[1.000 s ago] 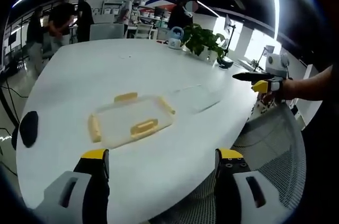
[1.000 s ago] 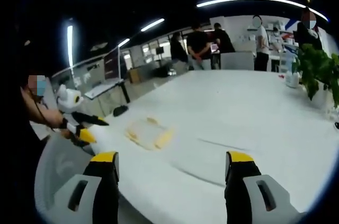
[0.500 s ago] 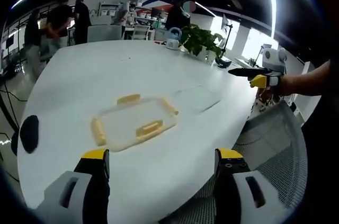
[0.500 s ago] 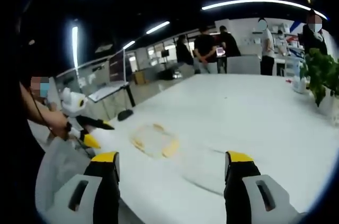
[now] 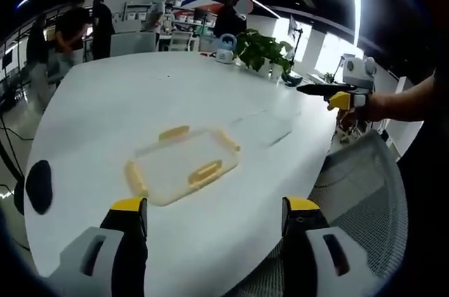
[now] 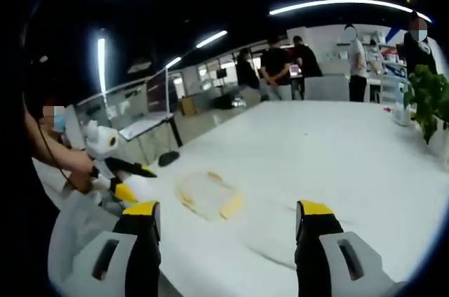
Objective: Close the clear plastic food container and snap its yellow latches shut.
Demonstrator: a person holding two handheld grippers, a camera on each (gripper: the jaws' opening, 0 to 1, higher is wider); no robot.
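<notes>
Nothing is done yet: the clear plastic food container (image 5: 184,164) with yellow latches (image 5: 205,172) lies untouched on the white surface (image 5: 140,93), both tongs, left (image 5: 210,223) and right (image 6: 228,225), spread and holding nothing.

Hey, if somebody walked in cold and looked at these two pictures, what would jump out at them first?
Probably the clear plastic food container with its yellow latches, lying alone near the edge of the big white table. Next, the two open yellow-tipped grippers: the left gripper faces the container, and the right gripper is over the table edge. A leafy potted plant stands at the far side.
</notes>
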